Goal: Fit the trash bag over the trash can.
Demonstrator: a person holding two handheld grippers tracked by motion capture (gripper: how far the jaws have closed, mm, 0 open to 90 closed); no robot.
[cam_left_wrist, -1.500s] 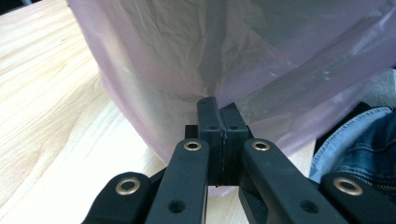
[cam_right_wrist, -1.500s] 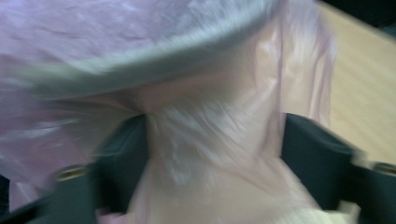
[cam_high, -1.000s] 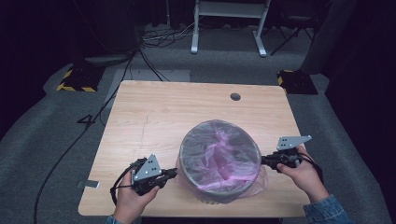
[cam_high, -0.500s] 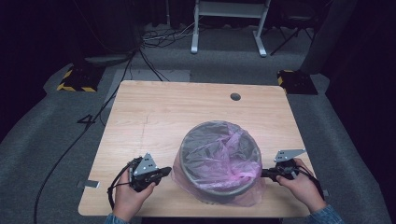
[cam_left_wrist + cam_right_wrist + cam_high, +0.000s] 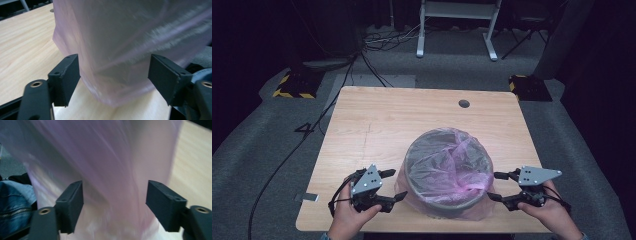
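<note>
Near the table's (image 5: 362,125) front edge, bagged bin (image 5: 447,172) between open grippers

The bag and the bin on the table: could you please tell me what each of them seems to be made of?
The bag looks like thin, translucent pink plastic film: it creases, shines in streaks and lets the grey wall show through. The bin looks like grey plastic or metal with a matt finish; the film covers most of it, so I can't tell which. The table looks like pale wood or wood-grain laminate.

I see the bin (image 5: 447,172) lined with a pink bag (image 5: 462,165) at the table's (image 5: 412,115) 6 o'clock edge; left gripper (image 5: 393,186) at its 9, right gripper (image 5: 495,186) at 3, both seemingly spread.
</note>
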